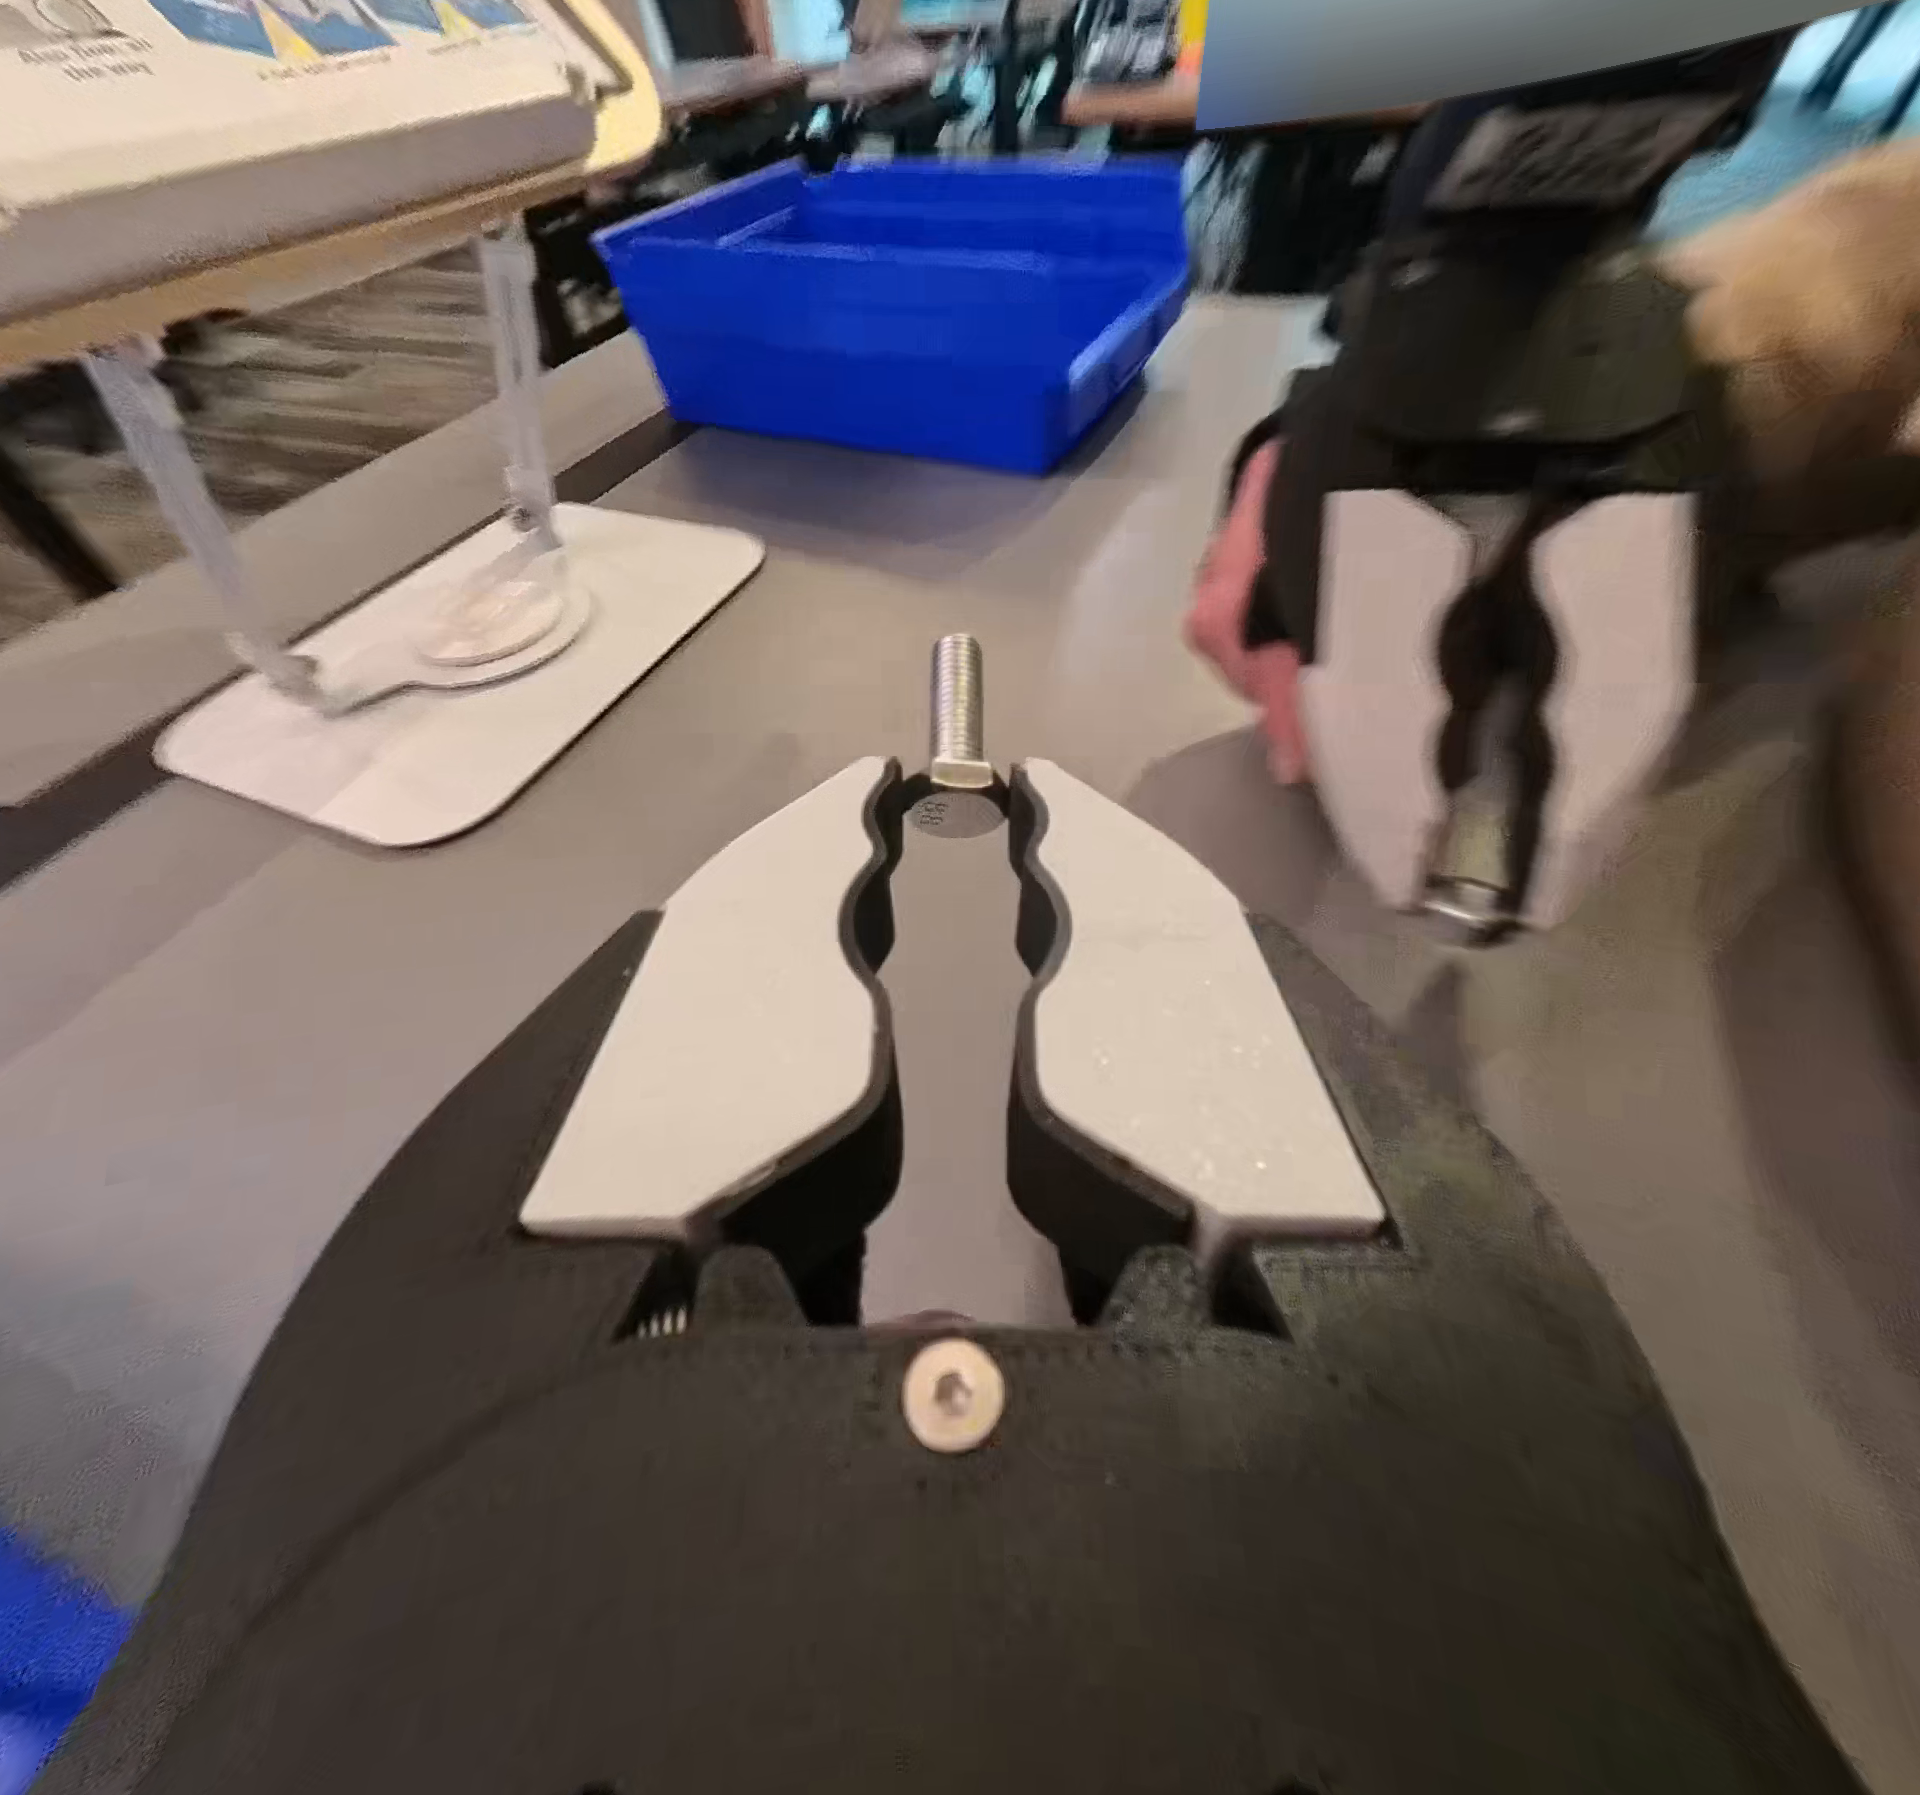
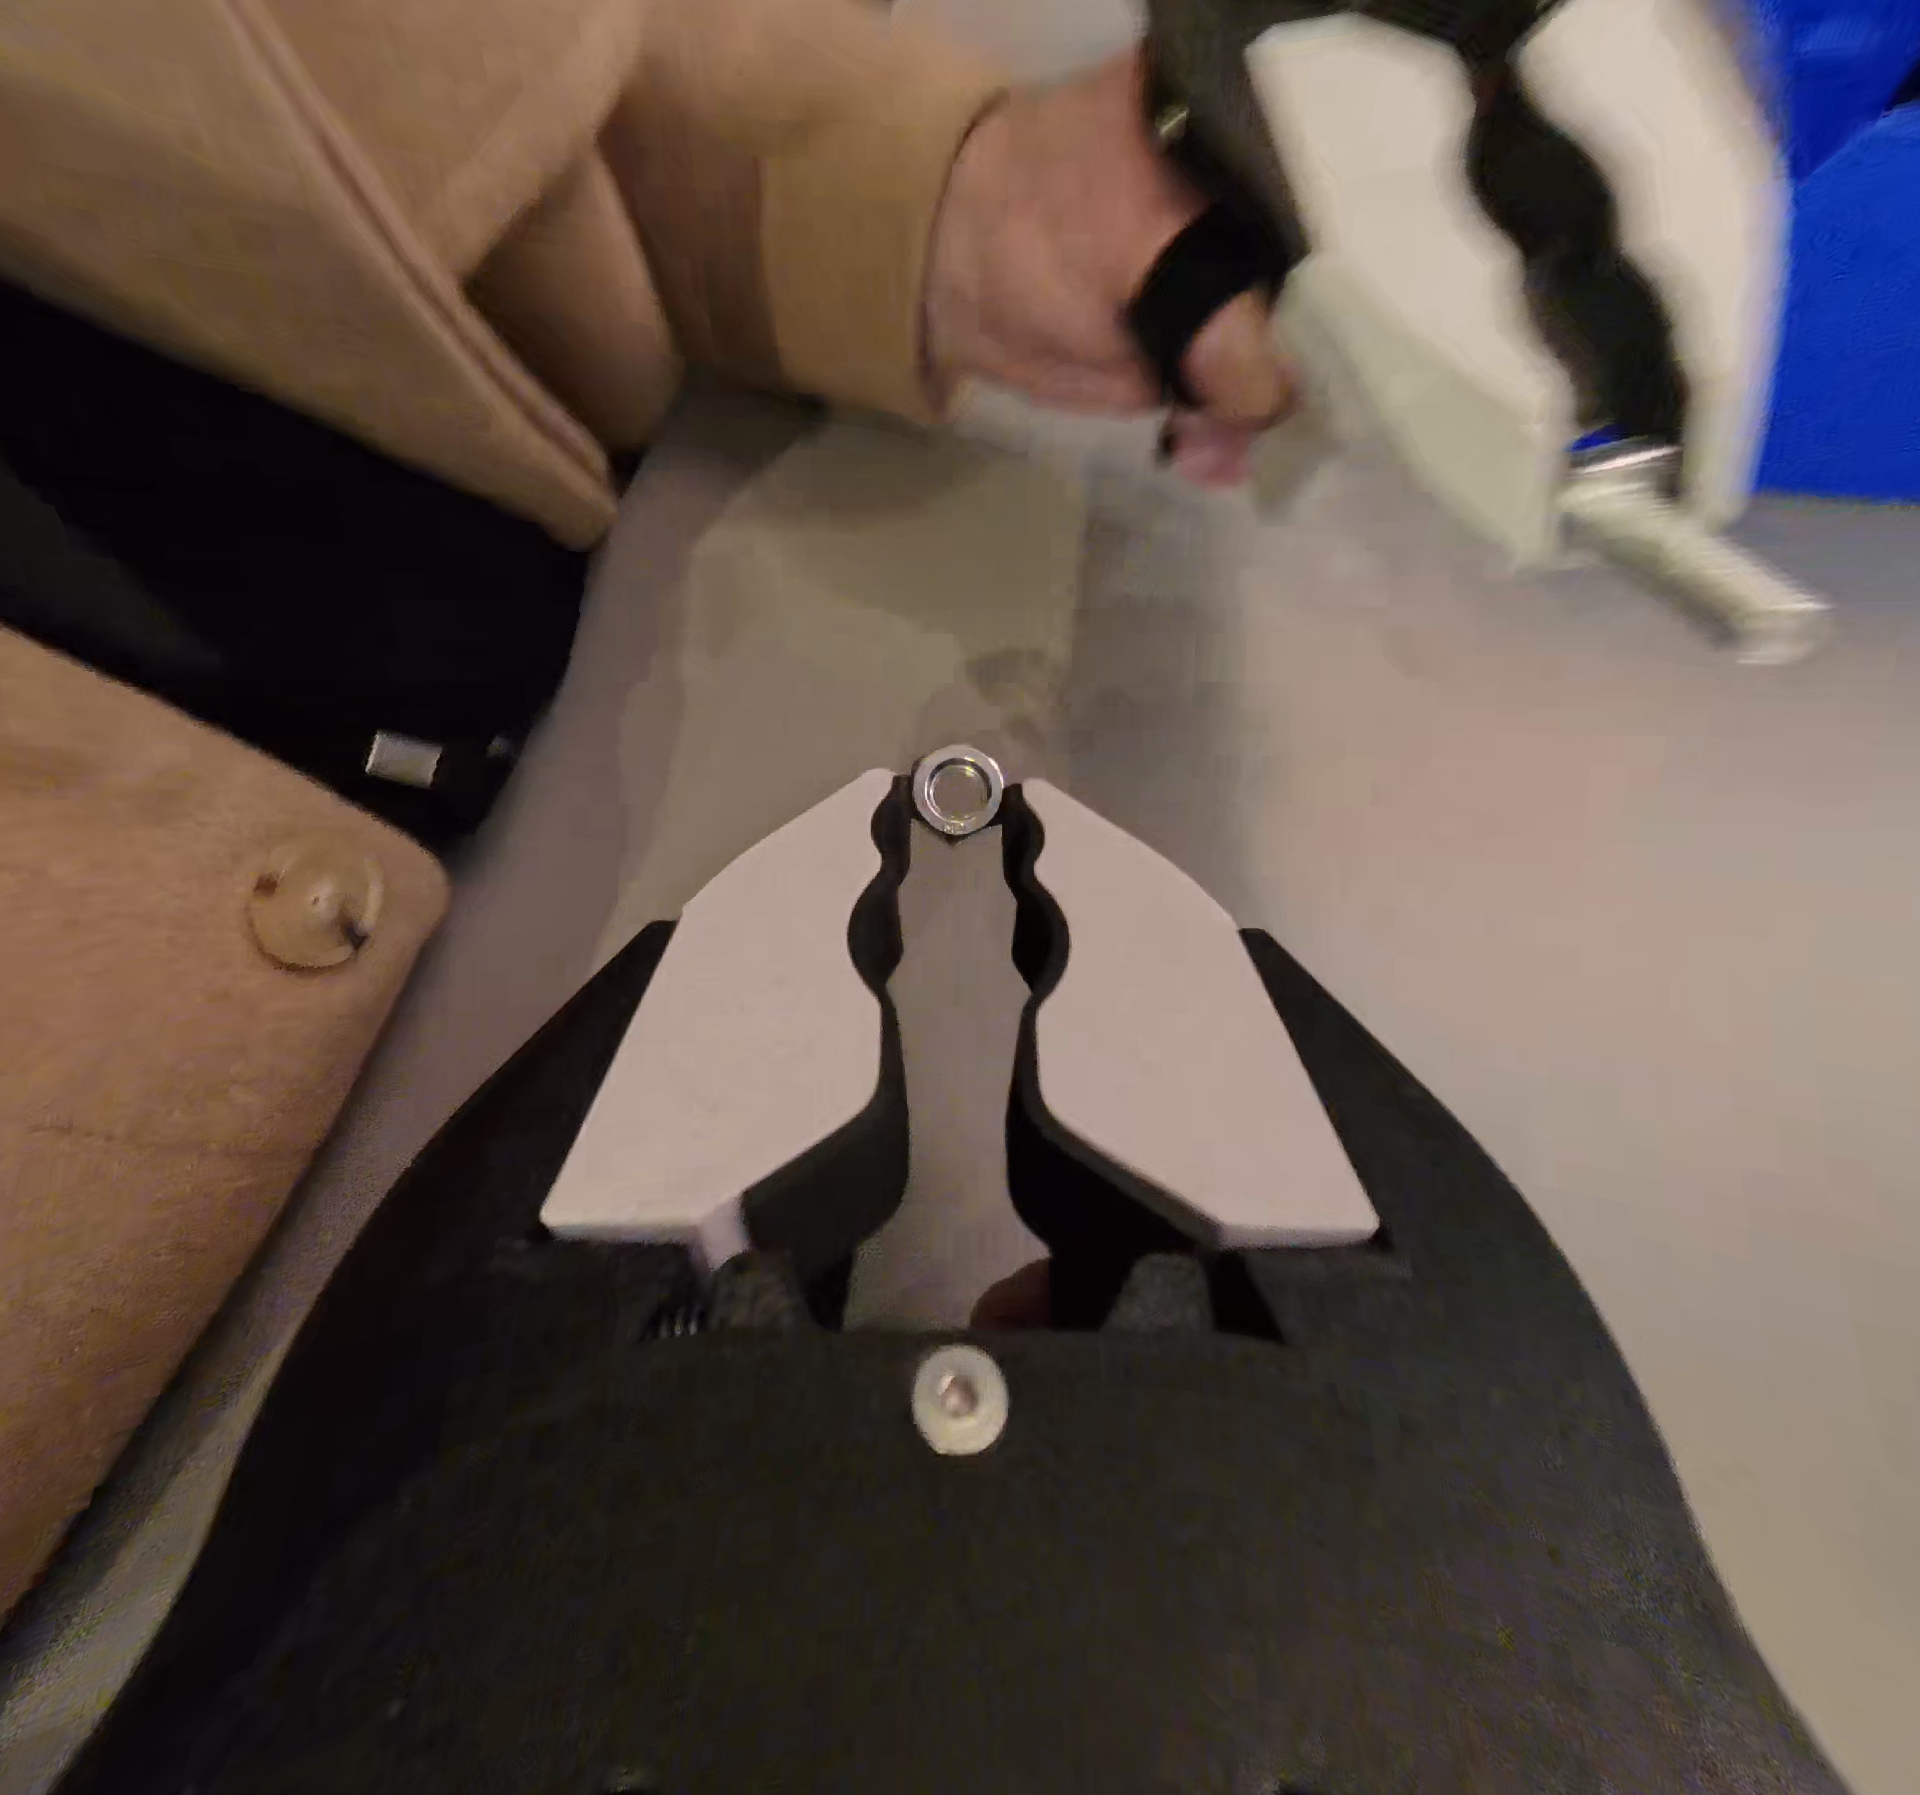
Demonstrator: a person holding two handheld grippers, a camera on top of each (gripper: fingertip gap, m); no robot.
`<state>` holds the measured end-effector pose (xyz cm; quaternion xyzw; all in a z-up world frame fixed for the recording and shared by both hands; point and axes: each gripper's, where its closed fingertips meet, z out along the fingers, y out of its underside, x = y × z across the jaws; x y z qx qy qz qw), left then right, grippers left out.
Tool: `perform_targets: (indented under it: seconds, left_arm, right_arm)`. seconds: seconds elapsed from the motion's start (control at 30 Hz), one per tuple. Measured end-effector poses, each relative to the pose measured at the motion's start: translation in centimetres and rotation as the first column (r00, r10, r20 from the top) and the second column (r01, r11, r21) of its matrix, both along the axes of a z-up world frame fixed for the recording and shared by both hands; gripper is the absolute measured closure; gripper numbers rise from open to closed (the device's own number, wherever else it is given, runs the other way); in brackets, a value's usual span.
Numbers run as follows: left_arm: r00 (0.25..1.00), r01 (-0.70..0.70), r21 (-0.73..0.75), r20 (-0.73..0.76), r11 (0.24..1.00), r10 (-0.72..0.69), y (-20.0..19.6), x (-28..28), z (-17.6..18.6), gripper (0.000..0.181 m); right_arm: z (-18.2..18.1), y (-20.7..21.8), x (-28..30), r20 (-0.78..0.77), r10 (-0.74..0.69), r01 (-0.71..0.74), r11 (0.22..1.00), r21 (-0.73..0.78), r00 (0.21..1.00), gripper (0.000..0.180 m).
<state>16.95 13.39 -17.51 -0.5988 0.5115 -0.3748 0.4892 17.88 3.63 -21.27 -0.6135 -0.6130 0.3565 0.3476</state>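
My left gripper (image 1: 956, 789) is shut on the hex head of a silver bolt (image 1: 957, 706), whose threaded shaft points forward over the grey table (image 1: 935, 540). My right gripper (image 2: 957, 802) is shut on a silver hex nut (image 2: 957, 793), held above the table with its hole facing the camera. The right gripper also shows, blurred, at the right of the left wrist view (image 1: 1470, 888) with the nut at its tips. The left gripper shows, blurred, at the top right of the right wrist view (image 2: 1621, 488) with the bolt (image 2: 1704, 576) sticking out.
A blue plastic bin (image 1: 904, 311) stands at the back of the table. A tilted instruction board on a clear stand with a white base (image 1: 468, 696) is at the left. A person's hand (image 2: 1049, 280) and tan sleeve (image 2: 416, 166) hold the left gripper. My left gripper's tips are some 30 centimetres from the white base (image 1: 468, 696).
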Motion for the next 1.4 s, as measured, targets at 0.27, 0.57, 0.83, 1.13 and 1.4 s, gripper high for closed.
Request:
perform_targets:
  seconds: [0.27, 0.57, 0.83, 1.13, 1.4]
  left_arm:
    - [0.917, 0.239, -0.261, 0.377, 0.935, -0.129, -2.6, -2.1, 4.2, 0.162]
    - [0.735, 0.507, -0.331, 0.648, 0.796, -0.199, -4.9, -4.1, 6.8, 0.163]
    - [0.671, 0.602, -0.339, 0.705, 0.723, -0.228, -6.4, -3.9, 6.6, 0.162]
    - [0.657, 0.613, -0.331, 0.718, 0.717, -0.230, -6.4, -3.5, 6.6, 0.163]
    - [0.764, 0.469, -0.314, 0.613, 0.825, -0.201, -5.4, -3.3, 6.1, 0.163]
  right_arm:
    - [9.2, 5.3, 0.0, -0.307, 0.058, -0.014, 0.990, 0.142, 0.950, 0.162]
    - [13.1, 5.1, -1.7, -0.400, 0.228, -0.153, 0.965, 0.211, 0.887, 0.162]
    - [13.0, 3.7, -3.9, -0.373, 0.359, -0.294, 0.930, 0.220, 0.855, 0.162]
    - [12.4, 3.8, -4.2, -0.361, 0.361, -0.314, 0.931, 0.185, 0.860, 0.162]
    - [12.0, 4.9, -4.2, -0.352, 0.292, -0.261, 0.956, 0.134, 0.889, 0.162]
